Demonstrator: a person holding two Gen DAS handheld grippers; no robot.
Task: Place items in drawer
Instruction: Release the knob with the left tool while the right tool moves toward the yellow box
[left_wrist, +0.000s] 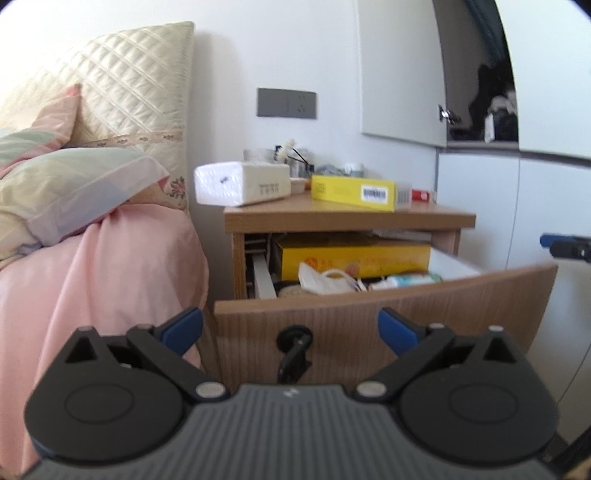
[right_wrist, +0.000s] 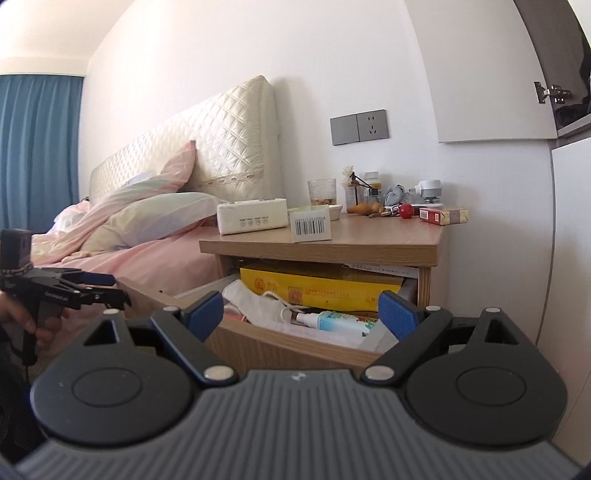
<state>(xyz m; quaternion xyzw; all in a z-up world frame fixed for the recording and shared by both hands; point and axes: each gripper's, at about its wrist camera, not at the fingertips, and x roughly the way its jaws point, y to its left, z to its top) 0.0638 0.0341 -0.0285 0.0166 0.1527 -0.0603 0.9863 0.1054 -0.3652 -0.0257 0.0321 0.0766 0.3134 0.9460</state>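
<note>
The wooden nightstand's drawer (left_wrist: 443, 306) stands pulled out, with a black handle (left_wrist: 295, 341) on its front. Inside lie a long yellow box (left_wrist: 354, 256), a white face mask (left_wrist: 325, 282) and a small spray bottle (right_wrist: 332, 320). My left gripper (left_wrist: 291, 330) is open and empty, just in front of the handle. My right gripper (right_wrist: 301, 314) is also open and empty, above the drawer's (right_wrist: 277, 347) near edge. On the nightstand top sit a white tissue pack (left_wrist: 240, 182), a yellow barcoded box (left_wrist: 352, 192) and a red cigarette pack (right_wrist: 443, 215).
A bed with pink sheets (left_wrist: 103, 273) and pillows (right_wrist: 155, 214) stands left of the nightstand. A glass (right_wrist: 322, 192), small bottles and a red ball (right_wrist: 405, 210) crowd the back of the top. White cabinet doors (left_wrist: 480, 206) stand to the right. A hand holds the left gripper (right_wrist: 74, 288).
</note>
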